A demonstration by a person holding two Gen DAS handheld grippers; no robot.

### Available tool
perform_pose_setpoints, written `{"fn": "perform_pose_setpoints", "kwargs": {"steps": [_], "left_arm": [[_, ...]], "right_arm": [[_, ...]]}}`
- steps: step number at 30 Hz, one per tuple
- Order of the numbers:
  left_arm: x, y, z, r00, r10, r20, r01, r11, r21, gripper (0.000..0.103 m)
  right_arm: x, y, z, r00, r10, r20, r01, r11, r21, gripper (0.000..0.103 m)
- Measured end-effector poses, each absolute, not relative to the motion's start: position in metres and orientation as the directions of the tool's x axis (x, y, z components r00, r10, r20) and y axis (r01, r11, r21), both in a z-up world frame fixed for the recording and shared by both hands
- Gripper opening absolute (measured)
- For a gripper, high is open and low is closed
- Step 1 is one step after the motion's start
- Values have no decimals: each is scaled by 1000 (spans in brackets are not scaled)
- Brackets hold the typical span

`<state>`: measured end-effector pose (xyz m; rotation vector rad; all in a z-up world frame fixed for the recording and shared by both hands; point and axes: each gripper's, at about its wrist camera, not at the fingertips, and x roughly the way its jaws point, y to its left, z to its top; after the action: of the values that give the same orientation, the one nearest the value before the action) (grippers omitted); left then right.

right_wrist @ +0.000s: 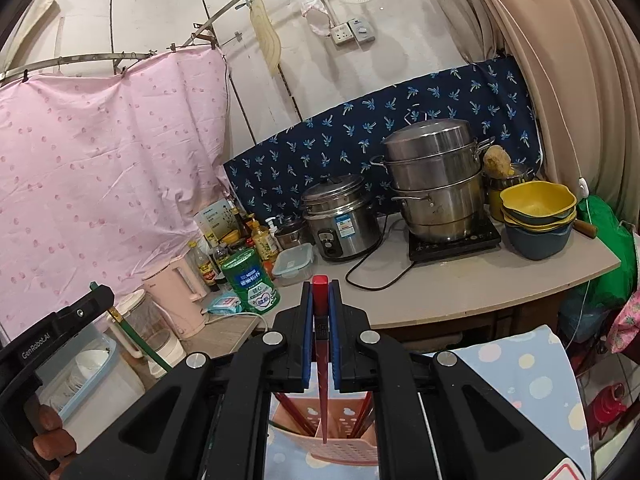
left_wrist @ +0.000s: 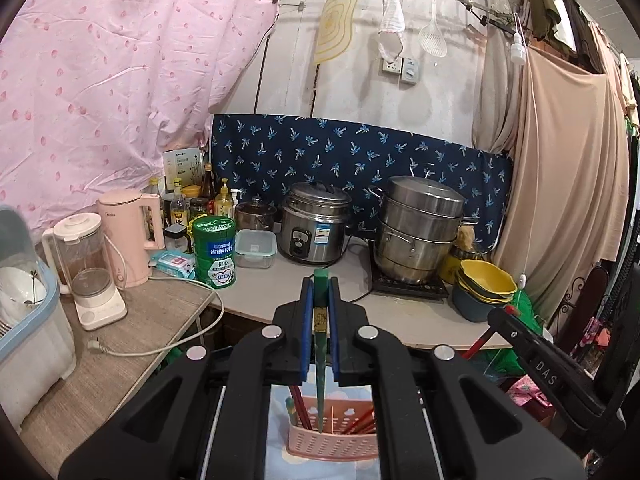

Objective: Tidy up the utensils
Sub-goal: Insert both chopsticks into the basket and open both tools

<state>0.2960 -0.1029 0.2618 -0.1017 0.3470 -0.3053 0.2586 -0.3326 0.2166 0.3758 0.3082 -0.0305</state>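
My left gripper [left_wrist: 320,286] is shut on a green chopstick [left_wrist: 320,344], held upright with its tip down in a pink perforated holder [left_wrist: 332,438]. My right gripper [right_wrist: 320,290] is shut on a red chopstick [right_wrist: 321,360], also upright, its tip inside the same pink holder [right_wrist: 344,444]. The holder has several red chopsticks [left_wrist: 302,408] leaning in it. The right gripper shows at the right edge of the left wrist view [left_wrist: 540,356], the left gripper at the left edge of the right wrist view [right_wrist: 60,332].
A grey counter [left_wrist: 280,296] holds a rice cooker [left_wrist: 316,222], a stacked steel steamer [left_wrist: 418,228] on a hob, yellow and blue bowls [left_wrist: 486,284], a green tin [left_wrist: 214,252], a pink kettle [left_wrist: 128,232], a blender [left_wrist: 86,268] and bottles. A dish bin [left_wrist: 24,312] stands at left.
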Motion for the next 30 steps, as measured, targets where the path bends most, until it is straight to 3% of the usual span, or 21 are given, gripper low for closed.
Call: {"fn": "perform_pose_setpoints", "kwargs": {"steps": [18, 30], "left_arm": [[364, -132, 178, 846, -262, -464, 235, 965, -118, 7], [371, -140, 148, 829, -223, -513, 209, 974, -86, 8]], "right_arm": [[323, -327, 139, 877, 63, -477, 103, 944, 314, 7], [331, -321, 117, 844, 69, -532, 99, 955, 280, 8]]}}
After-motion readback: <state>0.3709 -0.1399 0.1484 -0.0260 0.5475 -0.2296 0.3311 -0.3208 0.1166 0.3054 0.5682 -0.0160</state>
